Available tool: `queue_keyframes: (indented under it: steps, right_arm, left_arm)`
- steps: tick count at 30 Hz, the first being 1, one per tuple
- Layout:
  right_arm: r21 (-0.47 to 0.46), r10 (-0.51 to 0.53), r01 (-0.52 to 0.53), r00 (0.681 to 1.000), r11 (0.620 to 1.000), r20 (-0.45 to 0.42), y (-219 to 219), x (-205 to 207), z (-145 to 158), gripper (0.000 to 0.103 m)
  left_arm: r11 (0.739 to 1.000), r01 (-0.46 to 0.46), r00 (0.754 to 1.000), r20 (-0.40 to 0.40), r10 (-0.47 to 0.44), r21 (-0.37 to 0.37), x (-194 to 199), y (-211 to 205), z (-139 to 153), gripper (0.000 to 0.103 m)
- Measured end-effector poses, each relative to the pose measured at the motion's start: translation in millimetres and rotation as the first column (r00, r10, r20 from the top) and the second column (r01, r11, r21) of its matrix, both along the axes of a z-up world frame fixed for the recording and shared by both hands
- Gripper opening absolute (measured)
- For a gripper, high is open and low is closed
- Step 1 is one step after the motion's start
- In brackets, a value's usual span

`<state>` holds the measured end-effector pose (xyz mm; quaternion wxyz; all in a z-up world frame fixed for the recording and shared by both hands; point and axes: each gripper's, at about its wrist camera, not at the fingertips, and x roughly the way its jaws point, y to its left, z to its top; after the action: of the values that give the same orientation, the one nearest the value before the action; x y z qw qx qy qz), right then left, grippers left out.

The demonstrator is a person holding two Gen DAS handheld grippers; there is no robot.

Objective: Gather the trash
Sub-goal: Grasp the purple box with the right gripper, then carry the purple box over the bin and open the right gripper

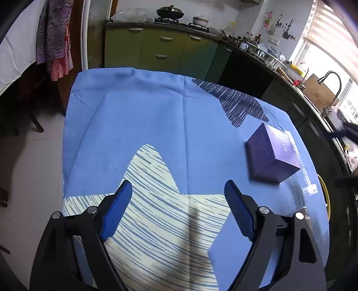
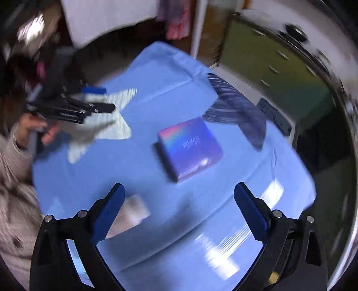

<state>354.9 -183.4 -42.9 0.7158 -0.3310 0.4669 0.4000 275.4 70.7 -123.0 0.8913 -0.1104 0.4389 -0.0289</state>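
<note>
A purple box [image 1: 271, 154] lies on the blue star-patterned cloth [image 1: 156, 116] at the right. It also shows in the blurred right wrist view [image 2: 190, 147], mid-table. My left gripper [image 1: 177, 192] is open and empty, low over the pale star, left of the box. It shows from the side in the right wrist view [image 2: 98, 100], held in a hand. My right gripper [image 2: 179, 192] is open and empty, just short of the box. A pale crumpled piece [image 2: 134, 210] lies by its left finger. Clear plastic film [image 2: 235, 241] lies on the cloth under the right finger.
Green kitchen cabinets [image 1: 161, 47] with a stove and wok [image 1: 170, 12] stand behind the table. A dark counter with a sink tap [image 1: 331, 89] runs along the right. Clothes [image 1: 53, 40] hang at the far left. Tiled floor lies left of the table.
</note>
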Motion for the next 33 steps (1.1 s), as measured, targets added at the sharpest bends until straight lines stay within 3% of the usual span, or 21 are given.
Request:
queue_keyframes:
  steps: [5,9,14,18,20,33]
  right_arm:
    - [-0.1,0.107,-0.11,0.993,0.989,-0.042,22.7,31.2,-23.1,0.098]
    - [-0.145,0.183,-0.197,0.978,0.97,-0.103,43.8,45.5,-45.4,0.098]
    - [-0.204,0.23,-0.257,0.962,0.945,-0.147,60.3,52.0,-70.0,0.098]
    - [-0.203,0.205,-0.245,0.958,0.948,-0.2,63.0,64.1,-83.1,0.094]
    - [-0.204,0.187,-0.232,0.958,0.951,-0.218,61.7,68.9,-87.9,0.08]
    - [-0.182,0.074,-0.111,0.978,0.977,-0.197,28.8,73.5,-78.9,0.077]
  left_arm:
    - [0.999,0.043,0.999,0.024,-0.042,-0.026,0.3,-2.1,0.2,0.084]
    - [0.998,0.065,0.996,0.062,-0.065,0.011,-4.3,-8.3,1.4,0.087]
    - [0.994,0.11,0.993,0.033,-0.11,0.007,-2.8,-16.2,-6.9,0.088]
    - [0.993,0.119,0.992,0.03,-0.119,0.021,-3.9,-19.2,-8.8,0.088]
    - [0.992,0.123,0.992,0.031,-0.124,0.026,-4.6,-20.5,-9.7,0.089]
    - [0.987,0.134,0.99,0.041,-0.138,0.089,-7.5,-29.2,-11.8,0.089]
